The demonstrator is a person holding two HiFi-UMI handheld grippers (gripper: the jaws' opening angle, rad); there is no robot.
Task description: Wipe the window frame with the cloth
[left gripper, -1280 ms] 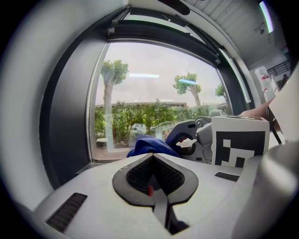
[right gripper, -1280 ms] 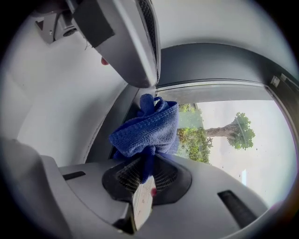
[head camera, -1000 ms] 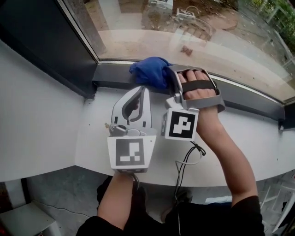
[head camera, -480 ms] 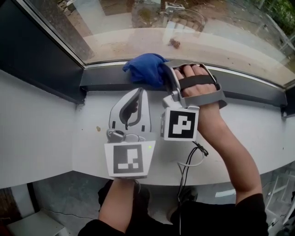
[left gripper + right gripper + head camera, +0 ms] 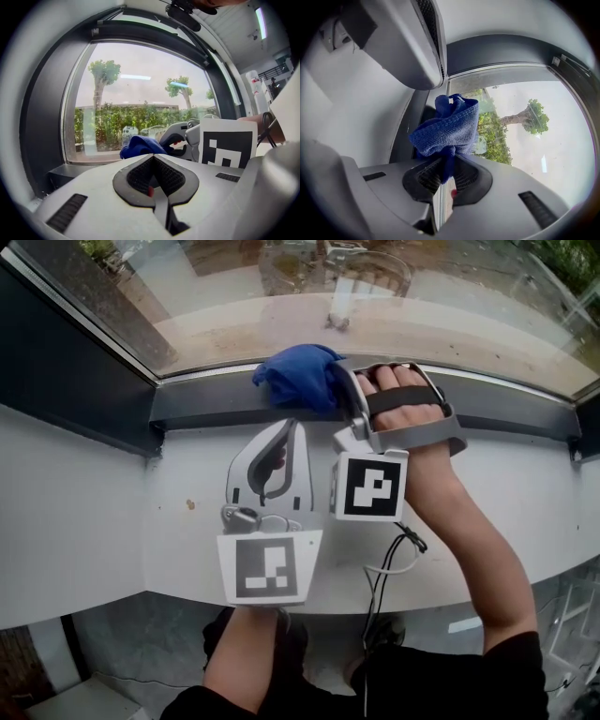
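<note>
A bunched blue cloth (image 5: 298, 378) lies against the dark lower rail of the window frame (image 5: 206, 407). My right gripper (image 5: 334, 390) is shut on the cloth's near end, which the right gripper view shows pinched between the pads as the cloth (image 5: 447, 127) fans out past my right gripper (image 5: 446, 165). My left gripper (image 5: 287, 432) rests on the white sill (image 5: 131, 521) just left of the right one, shut and empty. From my left gripper (image 5: 153, 158), the cloth (image 5: 138, 145) shows ahead at the glass.
The window glass (image 5: 422, 324) rises right behind the rail. A dark vertical frame post (image 5: 66, 371) stands at the left, and the rail ends at a corner (image 5: 581, 442) on the right. A cable (image 5: 384, 568) hangs over the sill's near edge.
The cloth and right gripper now sit a little farther from the frame's left corner. The left gripper has stayed beside the right one, and both remain shut.
</note>
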